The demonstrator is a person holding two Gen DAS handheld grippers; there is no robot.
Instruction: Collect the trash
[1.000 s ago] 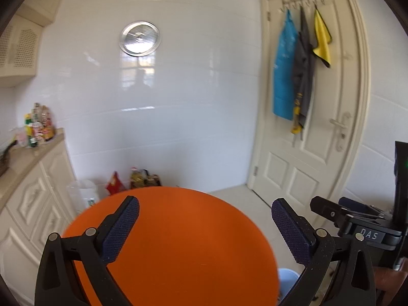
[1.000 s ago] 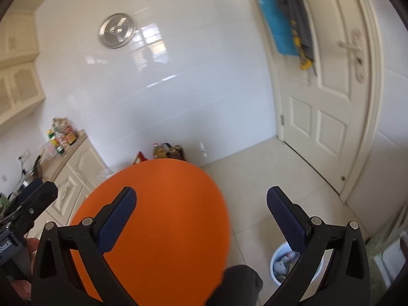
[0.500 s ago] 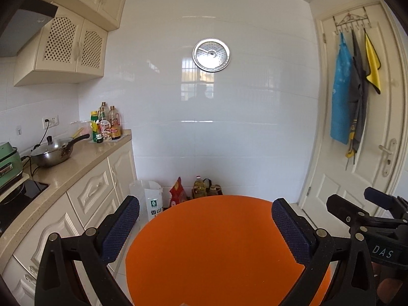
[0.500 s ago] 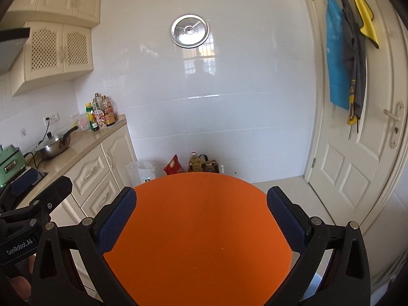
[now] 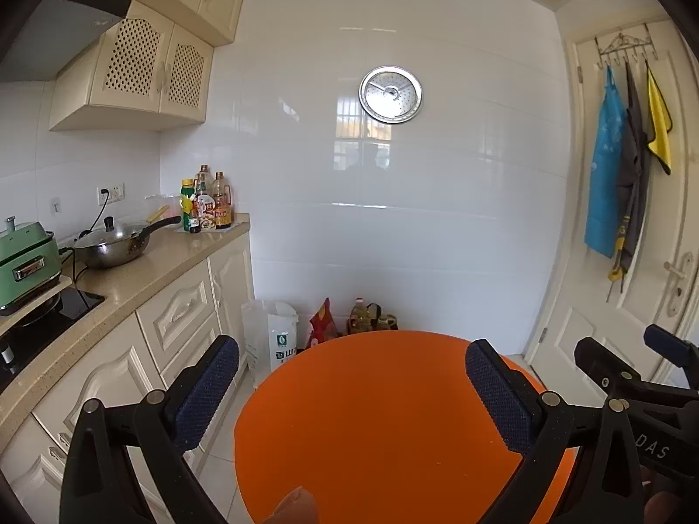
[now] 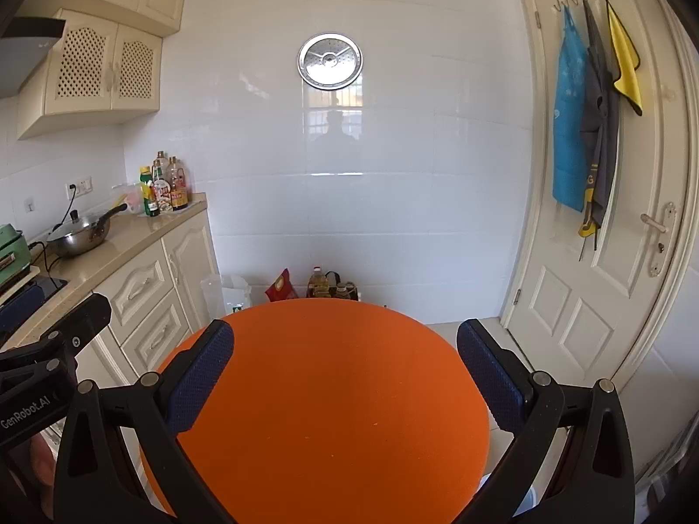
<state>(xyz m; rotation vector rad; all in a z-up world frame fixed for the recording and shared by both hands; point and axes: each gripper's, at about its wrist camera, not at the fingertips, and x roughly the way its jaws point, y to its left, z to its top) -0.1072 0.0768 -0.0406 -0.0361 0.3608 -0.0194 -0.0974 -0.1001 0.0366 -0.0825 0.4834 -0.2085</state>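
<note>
No trash could be seen in either wrist view, so where the task's thing lay could not be told. The round orange table (image 6: 323,393) filled the lower middle of both views and its top showed bare. The left gripper (image 5: 349,397) hung above it with its jaws spread wide and nothing between them; the right gripper (image 6: 345,375) was likewise wide open and empty, just beside the left one. Beyond the table, against the white tiled wall, a white plastic bag (image 5: 279,340), a red packet (image 5: 321,323) and oil bottles (image 6: 325,284) stood on the floor. To the left ran the kitchen bench (image 5: 144,262) carrying a wok (image 5: 113,244). By judgement, the step in hand was searching; the next move called for tilting the grippers down to find litter.
</note>
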